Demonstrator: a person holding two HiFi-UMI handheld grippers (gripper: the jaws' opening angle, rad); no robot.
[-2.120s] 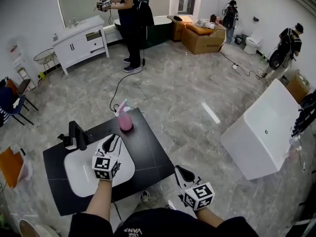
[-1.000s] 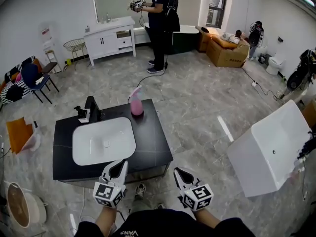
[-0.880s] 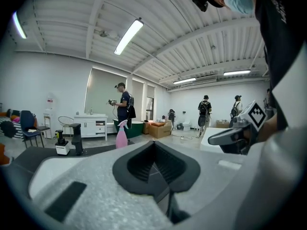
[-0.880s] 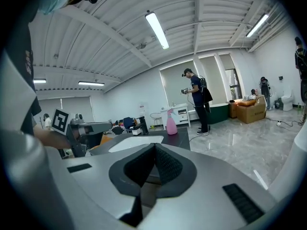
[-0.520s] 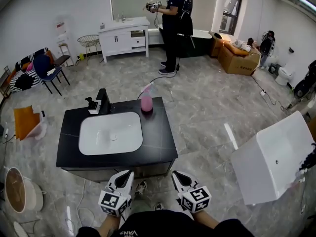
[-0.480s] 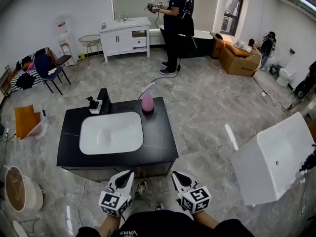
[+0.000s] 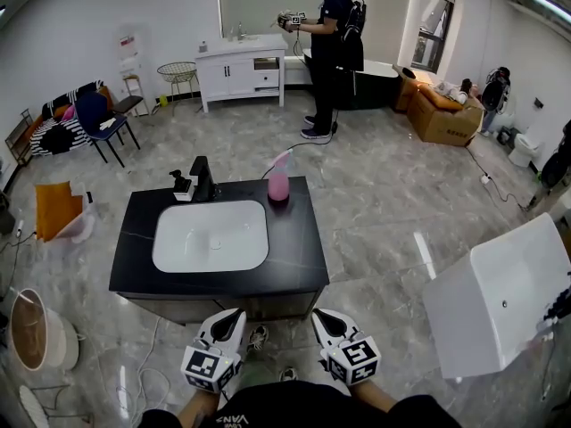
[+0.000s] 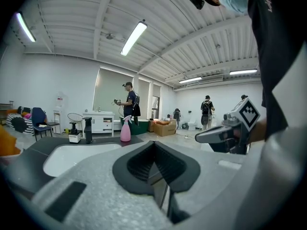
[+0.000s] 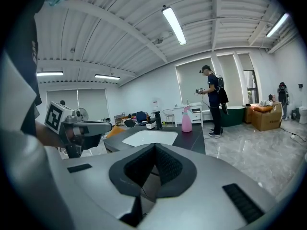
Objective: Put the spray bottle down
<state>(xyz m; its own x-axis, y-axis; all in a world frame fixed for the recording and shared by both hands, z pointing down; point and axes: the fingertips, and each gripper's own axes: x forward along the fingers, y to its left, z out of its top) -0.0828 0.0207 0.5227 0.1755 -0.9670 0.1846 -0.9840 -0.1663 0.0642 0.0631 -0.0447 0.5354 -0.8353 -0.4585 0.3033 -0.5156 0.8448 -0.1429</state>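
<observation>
The pink spray bottle (image 7: 278, 184) stands upright on the far right part of the black counter (image 7: 299, 243), past the white basin (image 7: 211, 236). Nothing holds it. It also shows small and distant in the left gripper view as the bottle (image 8: 125, 131) and in the right gripper view as the bottle (image 9: 186, 122). My left gripper (image 7: 234, 315) and right gripper (image 7: 319, 314) hang side by side close to my body, short of the counter's near edge. Both are shut with nothing between the jaws, as the left gripper (image 8: 154, 143) and right gripper (image 9: 154, 145) show in their own views.
A black faucet (image 7: 203, 178) stands behind the basin. A white bathtub (image 7: 500, 292) sits tilted at the right. A person (image 7: 335, 52) stands at the back by a white vanity (image 7: 241, 71). Chairs (image 7: 98, 119) and an orange bag (image 7: 55, 210) are at the left.
My left gripper has drawn back from over the basin to beside my body. The whole counter now lies farther ahead. The bottle has stayed where it stands.
</observation>
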